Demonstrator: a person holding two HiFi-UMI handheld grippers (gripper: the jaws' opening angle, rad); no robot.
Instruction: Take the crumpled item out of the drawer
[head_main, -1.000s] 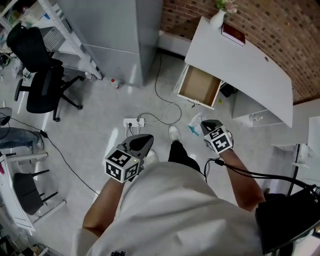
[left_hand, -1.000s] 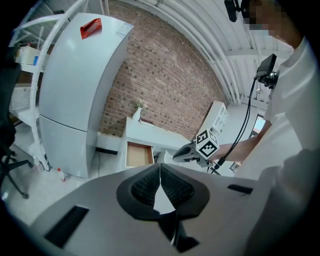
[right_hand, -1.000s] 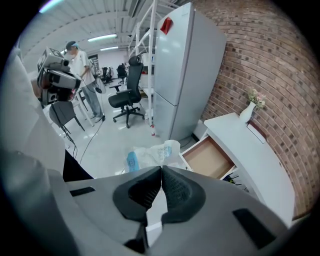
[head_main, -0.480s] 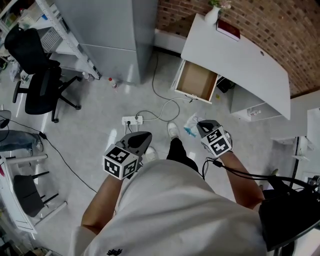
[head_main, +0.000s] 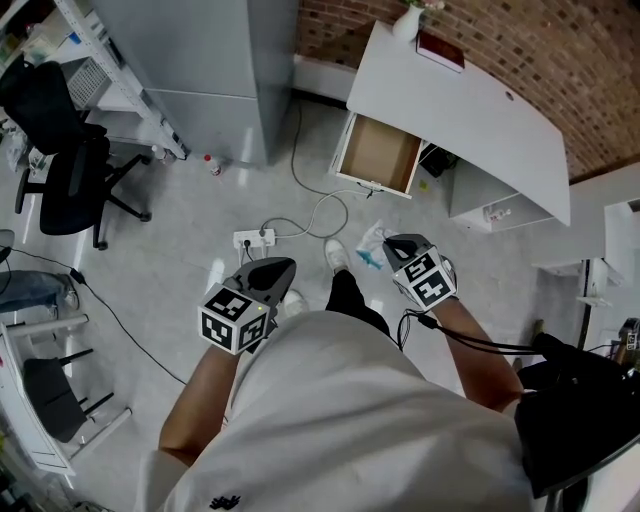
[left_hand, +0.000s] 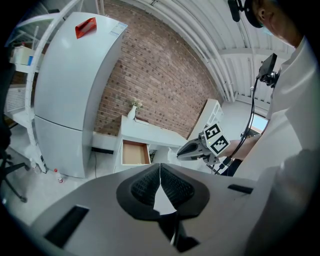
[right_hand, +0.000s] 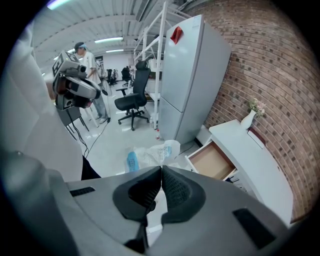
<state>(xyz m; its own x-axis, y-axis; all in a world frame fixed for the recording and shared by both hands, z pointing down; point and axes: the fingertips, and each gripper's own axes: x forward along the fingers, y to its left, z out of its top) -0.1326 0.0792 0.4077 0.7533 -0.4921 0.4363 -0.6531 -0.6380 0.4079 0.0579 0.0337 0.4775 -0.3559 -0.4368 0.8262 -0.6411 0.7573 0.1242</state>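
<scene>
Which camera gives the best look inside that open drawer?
The head view: it looks down into the open drawer, showing its whole bare brown bottom. The right gripper view shows it at a slant, also bare. The left gripper view catches it small and far off.

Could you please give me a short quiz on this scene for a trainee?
1. Fill in: the left gripper's jaws are ___, with nothing between them.
2. True or false: the drawer is open and looks empty.
3. Where is the crumpled item? A) in the drawer B) held by the right gripper C) held by the left gripper
Key: 1 shut; 2 true; 3 B.
</scene>
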